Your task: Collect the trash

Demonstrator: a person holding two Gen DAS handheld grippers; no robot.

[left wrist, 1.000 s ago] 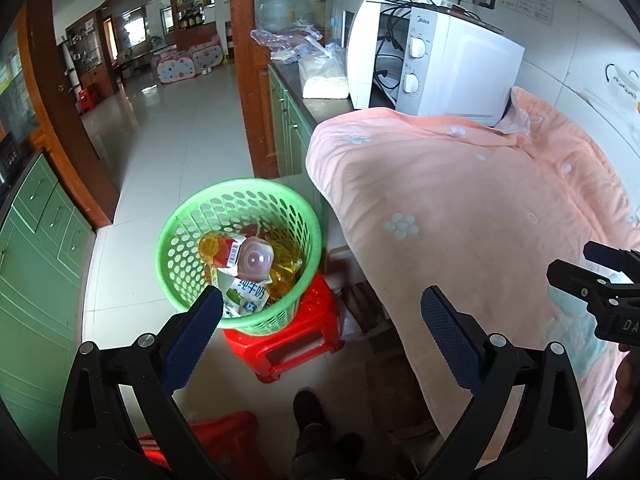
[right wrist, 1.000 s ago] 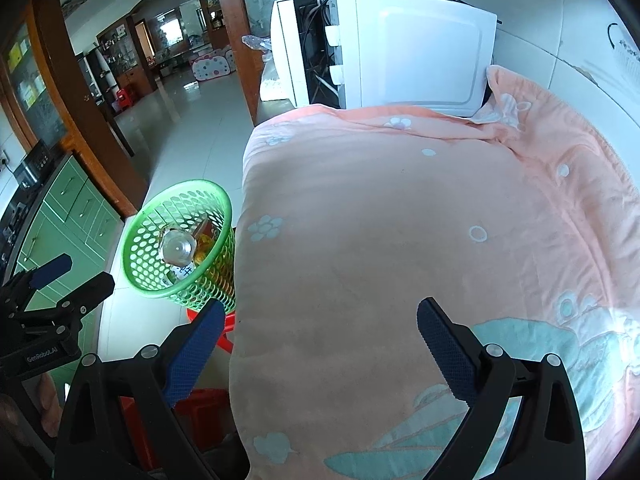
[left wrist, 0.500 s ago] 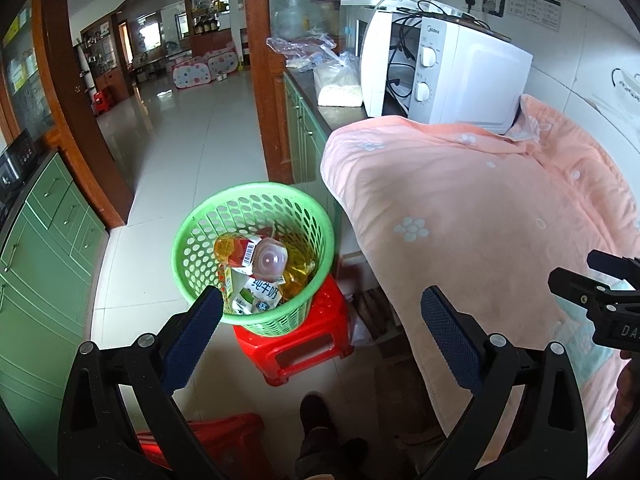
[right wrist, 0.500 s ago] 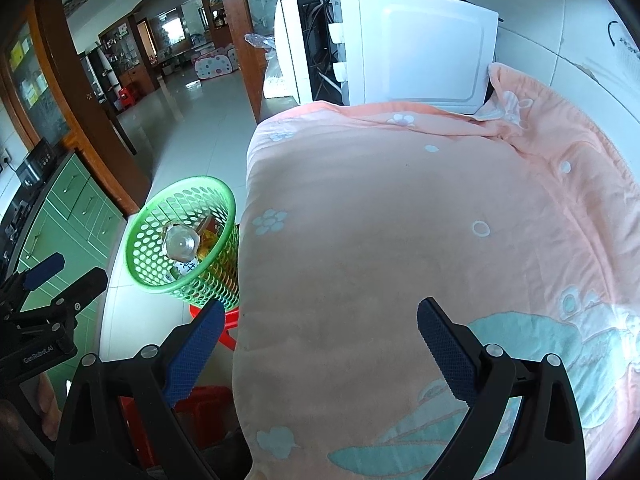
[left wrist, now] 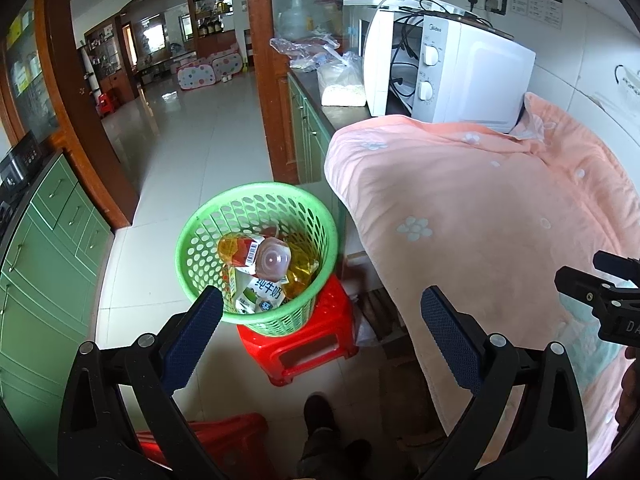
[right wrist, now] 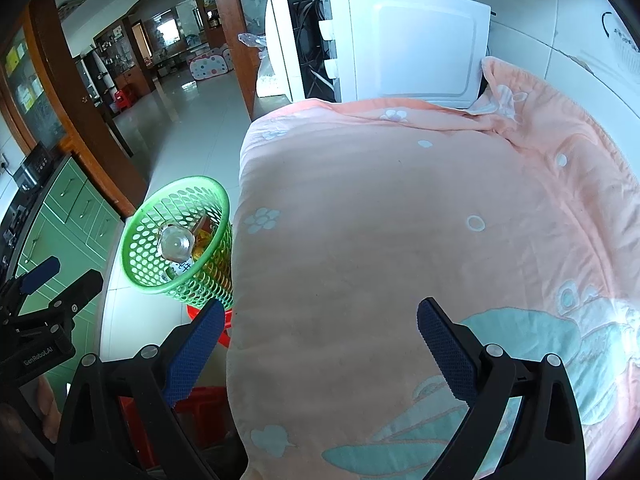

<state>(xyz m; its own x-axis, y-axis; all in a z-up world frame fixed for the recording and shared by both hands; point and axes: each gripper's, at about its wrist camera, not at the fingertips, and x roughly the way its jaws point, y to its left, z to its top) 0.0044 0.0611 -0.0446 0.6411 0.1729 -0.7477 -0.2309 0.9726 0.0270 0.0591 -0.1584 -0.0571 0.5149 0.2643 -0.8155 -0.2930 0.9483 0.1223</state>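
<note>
- L hand-held gripper point(left wrist: 320, 316): jaws wide, nothing btwn them; hangs above floor near green basket point(left wrist: 256, 200).
- R hand-held gripper point(right wrist: 318, 330): jaws wide, empty, over pink blanket point(right wrist: 400, 208) covering the desk.
- Basket sits on red stool point(left wrist: 298, 348), just beside blanket's hanging edge.
- Trash in basket: plastic bottle point(left wrist: 262, 256) w/ red label, lying on top; milk carton point(left wrist: 260, 294) under it; yellow wrapper alongside.
- White microwave point(left wrist: 460, 76) at far end of desk, touching blanket.
</note>
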